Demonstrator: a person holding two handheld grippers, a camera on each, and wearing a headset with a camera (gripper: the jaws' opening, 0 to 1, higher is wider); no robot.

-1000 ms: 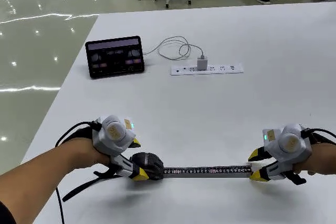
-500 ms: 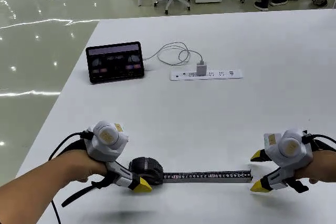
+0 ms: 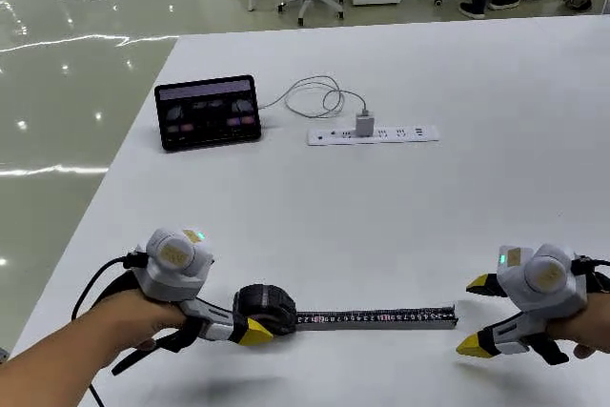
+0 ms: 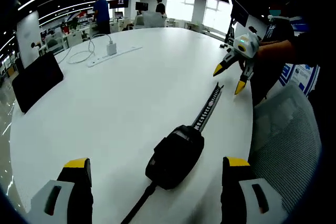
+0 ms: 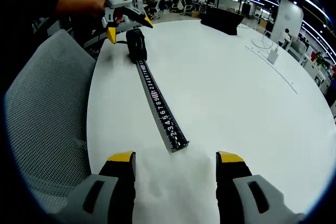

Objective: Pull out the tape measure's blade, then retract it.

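At the lower left of the head view, the left gripper (image 3: 251,317) has its jaws spread wide. The black tape measure case (image 3: 267,306) lies on the white table (image 3: 400,216) between them, and the left gripper view shows a gap on either side. The blade (image 3: 376,315) runs rightward, flat on the table, to its free end. Just right of that end, at the lower right, the right gripper (image 3: 471,317) also has its jaws spread, clear of the blade.

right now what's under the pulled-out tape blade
The blade lies flat on the bare white table, from the case to its free tip. The strip of tabletop directly beneath it is covered.
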